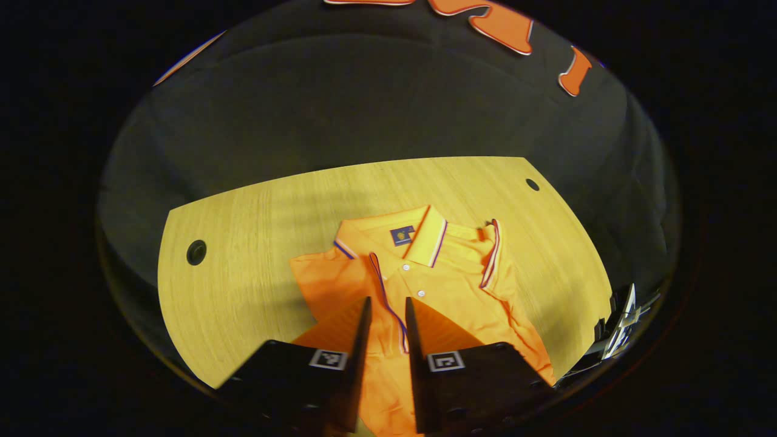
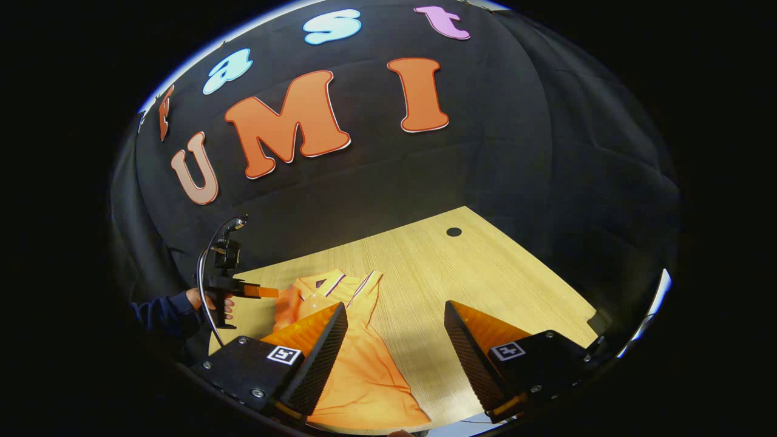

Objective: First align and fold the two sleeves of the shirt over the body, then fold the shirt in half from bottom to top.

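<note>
An orange polo shirt [image 1: 461, 285] lies collar away from me on the wooden table [image 1: 243, 285]. Its far sleeve [image 1: 493, 258] is folded onto the chest. My left gripper [image 1: 387, 306] hovers over the near side of the shirt with its fingers close together. The near sleeve's purple-trimmed cuff [image 1: 388, 303] runs up into the narrow gap and looks pinched there. In the right gripper view, the shirt [image 2: 364, 364] stretches toward me. My right gripper [image 2: 394, 312] stands open above its lower part, holding nothing. The left gripper [image 2: 267, 292] hangs at the shirt's left side.
A hand [image 2: 209, 300] in a dark sleeve [image 2: 161, 315] holds the left gripper. The table [image 2: 485, 273] has round cable holes [image 1: 196, 252] [image 1: 532, 184] [image 2: 453, 231] near its far corners. The right gripper [image 1: 619, 331] shows at the table's right edge. Bare wood lies right of the shirt.
</note>
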A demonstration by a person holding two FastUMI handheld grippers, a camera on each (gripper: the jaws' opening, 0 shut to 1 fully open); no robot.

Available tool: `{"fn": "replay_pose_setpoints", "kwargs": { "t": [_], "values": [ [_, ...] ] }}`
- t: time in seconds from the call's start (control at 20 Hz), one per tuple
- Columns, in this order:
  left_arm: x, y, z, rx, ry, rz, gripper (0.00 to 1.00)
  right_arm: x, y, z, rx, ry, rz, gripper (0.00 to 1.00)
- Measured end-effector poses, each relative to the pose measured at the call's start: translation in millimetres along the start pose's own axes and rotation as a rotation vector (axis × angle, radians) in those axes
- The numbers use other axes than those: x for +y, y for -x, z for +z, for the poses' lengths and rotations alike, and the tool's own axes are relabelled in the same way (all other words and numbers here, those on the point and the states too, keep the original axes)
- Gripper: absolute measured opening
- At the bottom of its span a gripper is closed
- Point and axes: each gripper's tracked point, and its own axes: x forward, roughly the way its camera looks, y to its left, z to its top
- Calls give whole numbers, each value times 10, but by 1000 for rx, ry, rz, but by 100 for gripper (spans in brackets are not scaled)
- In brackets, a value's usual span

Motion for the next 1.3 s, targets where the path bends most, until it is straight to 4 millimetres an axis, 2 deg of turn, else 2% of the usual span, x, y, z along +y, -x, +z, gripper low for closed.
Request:
{"fn": "replay_pose_setpoints", "kwargs": {
  "t": [0.05, 0.1, 0.15, 0.2, 0.3, 0.45, 0.65, 0.75, 0.8, 1.0, 1.15, 1.3],
  "values": [
    [-39, 10, 5, -11, -11, -12, 45, 5, -2, -24, 1, -6, -2, 98],
    [-101, 51, -6, -18, -23, -31, 50, 3, -8, -44, 0, -8, -8, 98],
    [-101, 102, -31, -29, -37, -30, 60, -8, 3, -72, -1, -6, -17, 98],
    [-70, 155, -14, -47, -52, -14, 81, -11, 15, -90, -4, -3, -27, 97],
    [-50, 365, -40, -109, -61, 16, 99, -6, 80, -80, -29, 7, -29, 98],
    [-77, 872, -27, -238, -40, 58, 99, 31, 152, -20, -103, 70, -4, 98],
    [-186, 1748, -23, -465, -25, 145, 99, 228, 161, 105, -209, 173, 80, 98],
    [-247, 2166, -27, -594, -7, 190, 98, 353, 236, 139, -246, 208, 142, 98],
    [-283, 2337, -41, -653, -4, 213, 98, 426, 275, 82, -272, 221, 170, 98],
    [-384, 2944, -224, -813, -6, 320, 98, 648, 415, 140, -372, 266, 280, 98],
    [-477, 3513, -490, -930, 14, 383, 98, 770, 531, 86, -415, 306, 344, 98],
    [-541, 3853, -743, -993, 38, 459, 97, 881, 687, 72, -459, 329, 405, 98]
  ]
}}
